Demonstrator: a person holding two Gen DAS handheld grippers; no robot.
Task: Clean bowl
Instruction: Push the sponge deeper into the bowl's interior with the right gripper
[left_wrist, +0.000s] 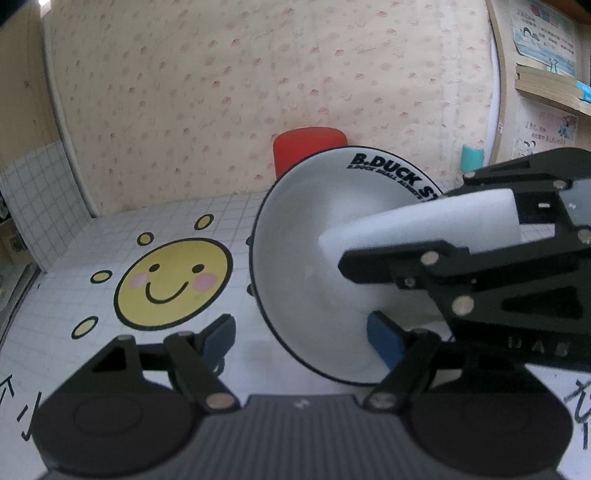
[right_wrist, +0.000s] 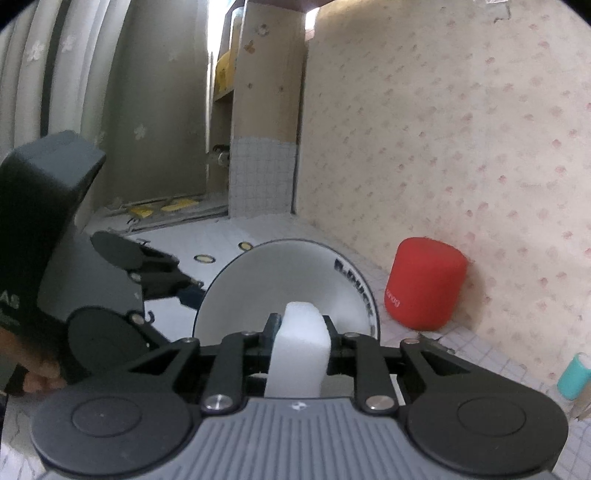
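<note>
In the left wrist view we see our left tool (left_wrist: 303, 341) clamped on the tilted white ceramic bowl (left_wrist: 295, 258) above the white gridded desk (left_wrist: 110, 362). Our right tool (left_wrist: 354, 254) squeezes a white foam sponge (left_wrist: 424, 225) touching the bowl's inside.

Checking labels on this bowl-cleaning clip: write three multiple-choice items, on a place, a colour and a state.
1. Where is the red cylinder? A on the floor; B behind the bowl, by the wall; C in a gripper.
2. What colour is the sponge? A white; B yellow; C green.
3. How are the right gripper's jaws? A open, empty; B shut on the sponge; C shut on the bowl.
Key: B, it sits at the wallpaper; A, the block is white; B, both jaws pinch it.
</note>
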